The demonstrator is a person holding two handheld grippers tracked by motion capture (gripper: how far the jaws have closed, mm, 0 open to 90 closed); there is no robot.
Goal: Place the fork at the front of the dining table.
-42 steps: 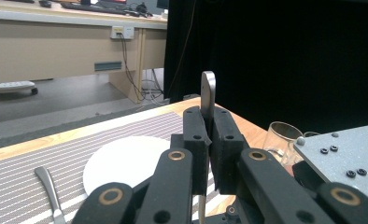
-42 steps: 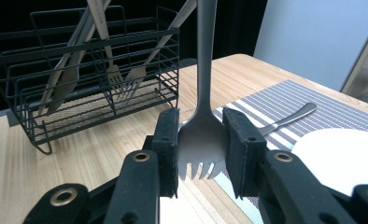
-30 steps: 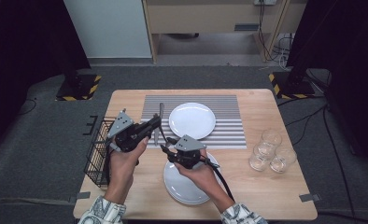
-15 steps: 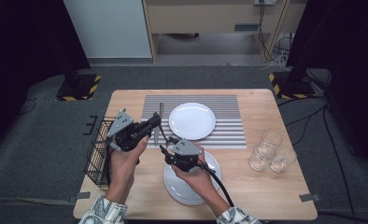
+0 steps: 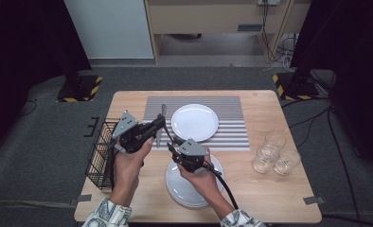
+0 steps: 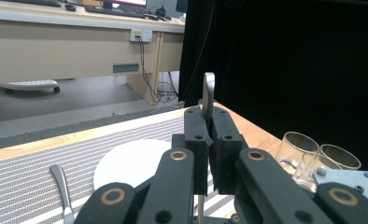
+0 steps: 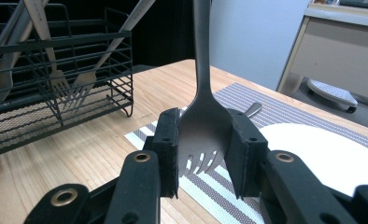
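A black wire cutlery basket [image 5: 101,153] stands at the left edge of the pale wooden counter [image 5: 270,189]. Just beside it, the left hand-held gripper [image 5: 157,126] is clamped on the handle of a grey metal fork [image 7: 201,116], holding it upright above the counter. The right hand-held gripper [image 5: 173,145] has just been closing, its jaws flanking the fork's head, above a stack of white round plates [image 5: 184,189].

A striped placemat [image 5: 232,125] lies on the far half of the worktop [image 5: 279,198]. On it sits a white plate [image 5: 194,122], with a knife [image 5: 163,113] just beside. Off its near right corner stand three glasses [image 5: 274,153]. A black wire basket [image 5: 101,153] holding cutlery stands well off its near left corner.
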